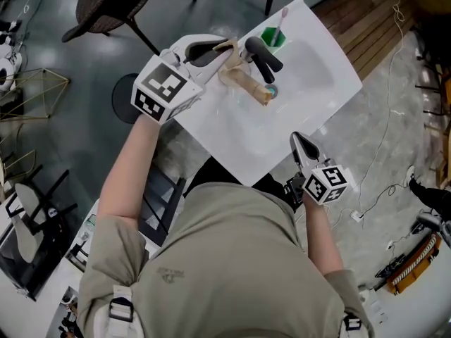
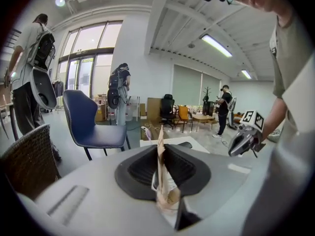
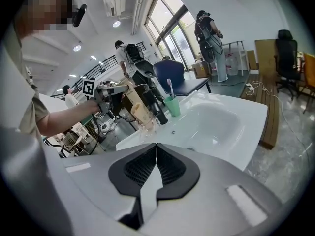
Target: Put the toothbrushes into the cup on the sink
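Note:
A green cup (image 1: 273,38) stands at the far corner of the white sink (image 1: 310,101) with a pink toothbrush (image 1: 282,18) upright in it. My left gripper (image 1: 229,48) hovers over the sink's left rim, shut on a tan-and-clear toothbrush pack (image 1: 248,86) that slants toward the black faucet (image 1: 262,58). In the left gripper view the pack (image 2: 165,181) is pinched between the jaws. My right gripper (image 1: 296,138) is shut and holds nothing at the sink's near edge. From the right gripper view, the cup (image 3: 173,105) sits beyond the faucet (image 3: 156,109).
A wicker chair (image 1: 113,2) and a round black base (image 1: 127,97) stand left of the sink. Wooden decking (image 1: 373,27) and cables lie to the right. People and a blue chair (image 2: 91,124) show in the room behind.

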